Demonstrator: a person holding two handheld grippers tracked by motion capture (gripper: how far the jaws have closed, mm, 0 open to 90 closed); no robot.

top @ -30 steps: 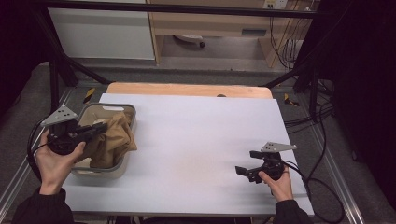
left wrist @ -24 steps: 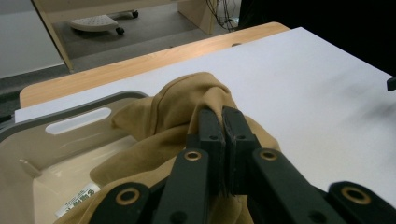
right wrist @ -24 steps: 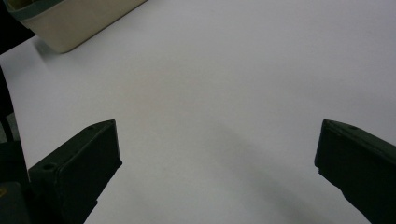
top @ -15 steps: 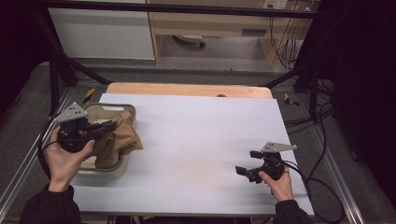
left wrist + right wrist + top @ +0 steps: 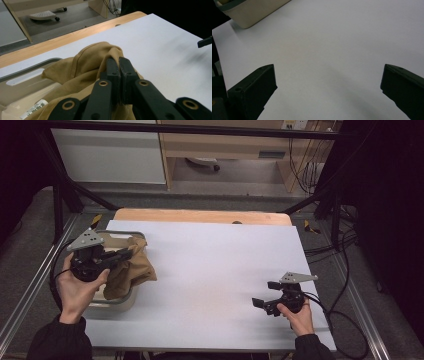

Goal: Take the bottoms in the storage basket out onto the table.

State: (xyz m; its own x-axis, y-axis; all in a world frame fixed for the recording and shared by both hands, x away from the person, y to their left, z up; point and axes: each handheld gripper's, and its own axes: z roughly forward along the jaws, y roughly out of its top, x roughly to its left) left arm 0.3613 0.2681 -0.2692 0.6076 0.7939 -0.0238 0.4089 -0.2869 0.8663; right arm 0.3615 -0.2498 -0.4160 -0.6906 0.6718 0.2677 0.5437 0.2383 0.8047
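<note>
The left gripper [image 5: 122, 256] was clamped on the tan cloth [image 5: 131, 269], half drawn over the bin [image 5: 117, 299] rim at nine o'clock, not yet laid out, while the right gripper [image 5: 265, 296] waited wide apart at four o'clock.

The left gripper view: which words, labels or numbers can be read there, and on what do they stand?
White label on the tan cloth: it carries dark print, too small and blurred to read.
Grey-rimmed bin: no text to see.
White table: no text to see.
</note>
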